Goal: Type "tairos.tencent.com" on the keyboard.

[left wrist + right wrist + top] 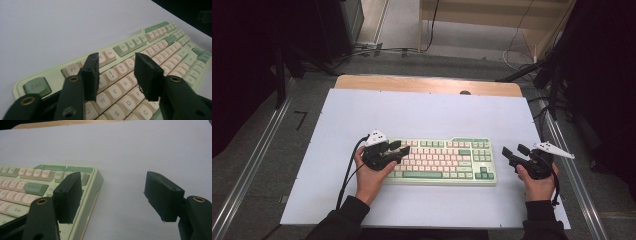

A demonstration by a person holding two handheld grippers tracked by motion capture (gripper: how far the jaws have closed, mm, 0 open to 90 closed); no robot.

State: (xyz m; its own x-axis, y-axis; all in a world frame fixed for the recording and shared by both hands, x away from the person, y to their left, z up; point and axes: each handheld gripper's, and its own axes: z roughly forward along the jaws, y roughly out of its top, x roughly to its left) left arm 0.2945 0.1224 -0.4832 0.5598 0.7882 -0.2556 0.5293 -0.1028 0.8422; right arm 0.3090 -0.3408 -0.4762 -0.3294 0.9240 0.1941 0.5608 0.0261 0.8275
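A pale green keyboard (442,161) with cream, pink and darker green keys is seen on the white-covered counter (422,112), flanked by two black claws, left (398,148) and right (513,151).

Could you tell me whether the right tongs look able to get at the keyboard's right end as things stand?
Probably yes: the right tongs are open beside the keyboard, with bare white table between them and its right end.

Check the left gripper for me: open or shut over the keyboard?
Open. The left gripper hangs over the keyboard at its left end, jaws partly apart with letter keys showing in the gap, nothing pinched between them.
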